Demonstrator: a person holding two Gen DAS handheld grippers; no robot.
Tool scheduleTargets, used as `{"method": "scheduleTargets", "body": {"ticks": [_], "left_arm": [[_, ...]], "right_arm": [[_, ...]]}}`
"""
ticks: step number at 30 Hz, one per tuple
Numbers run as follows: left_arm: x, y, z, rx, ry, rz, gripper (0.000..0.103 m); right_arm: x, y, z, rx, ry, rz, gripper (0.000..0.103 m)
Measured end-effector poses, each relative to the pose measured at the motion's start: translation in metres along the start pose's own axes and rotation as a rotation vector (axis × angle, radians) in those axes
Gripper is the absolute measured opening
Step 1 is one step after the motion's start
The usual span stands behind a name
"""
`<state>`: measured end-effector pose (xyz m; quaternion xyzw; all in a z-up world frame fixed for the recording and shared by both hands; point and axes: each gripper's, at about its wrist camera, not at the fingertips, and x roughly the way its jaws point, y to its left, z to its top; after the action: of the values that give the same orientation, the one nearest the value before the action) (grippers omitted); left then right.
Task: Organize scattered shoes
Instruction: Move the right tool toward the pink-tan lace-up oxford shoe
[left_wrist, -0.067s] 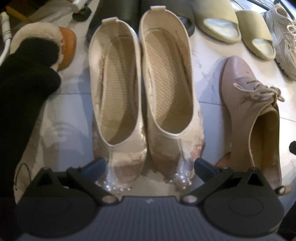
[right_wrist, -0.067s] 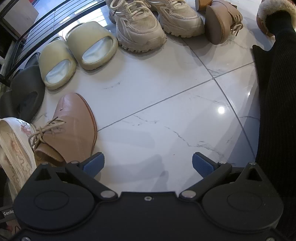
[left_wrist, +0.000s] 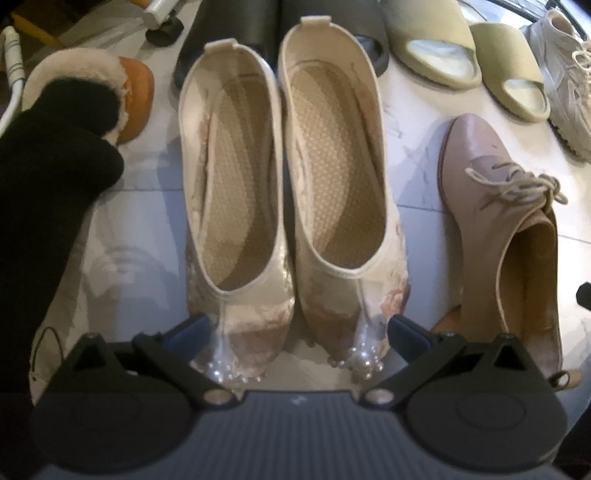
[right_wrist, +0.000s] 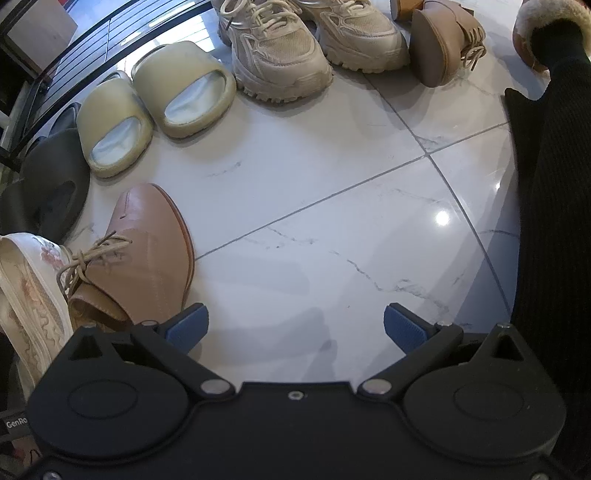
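Two cream embroidered flats (left_wrist: 236, 206) (left_wrist: 340, 192) lie side by side on the white tile floor, toes with pearl beads toward my left gripper (left_wrist: 293, 328). That gripper is open and straddles both toes. A tan lace-up shoe (left_wrist: 509, 236) lies to their right; it also shows at the left of the right wrist view as the tan lace-up shoe (right_wrist: 147, 254). My right gripper (right_wrist: 293, 325) is open over bare floor, with nothing between its fingers. Its mate, another tan lace-up (right_wrist: 443, 40), lies tipped on its side at the back.
Olive slides (right_wrist: 155, 107), beige sneakers (right_wrist: 295, 44) and dark slippers (right_wrist: 48, 184) line the back by a black rack (right_wrist: 55, 66). A person's black-clad leg (right_wrist: 554, 221) in a fur-lined slipper (left_wrist: 88, 85) stands at the side. White marble tiles (right_wrist: 351, 221) fill the middle.
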<state>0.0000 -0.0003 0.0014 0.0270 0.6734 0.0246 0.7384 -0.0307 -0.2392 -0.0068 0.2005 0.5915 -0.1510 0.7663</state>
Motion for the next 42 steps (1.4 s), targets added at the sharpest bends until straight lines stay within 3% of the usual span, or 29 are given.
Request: {"method": "scheduleTargets", "body": {"ticks": [18, 42], "left_arm": [[-0.001, -0.01, -0.004, 0.015, -0.031, 0.064, 0.102], [0.002, -0.003, 0.006, -0.016, 0.022, 0.035, 0.102]], "right_arm": [[0.002, -0.002, 0.0, 0.0, 0.013, -0.001, 0.103], [0.009, -0.001, 0.0, 0.003, 0.045, -0.002, 0.103]]}}
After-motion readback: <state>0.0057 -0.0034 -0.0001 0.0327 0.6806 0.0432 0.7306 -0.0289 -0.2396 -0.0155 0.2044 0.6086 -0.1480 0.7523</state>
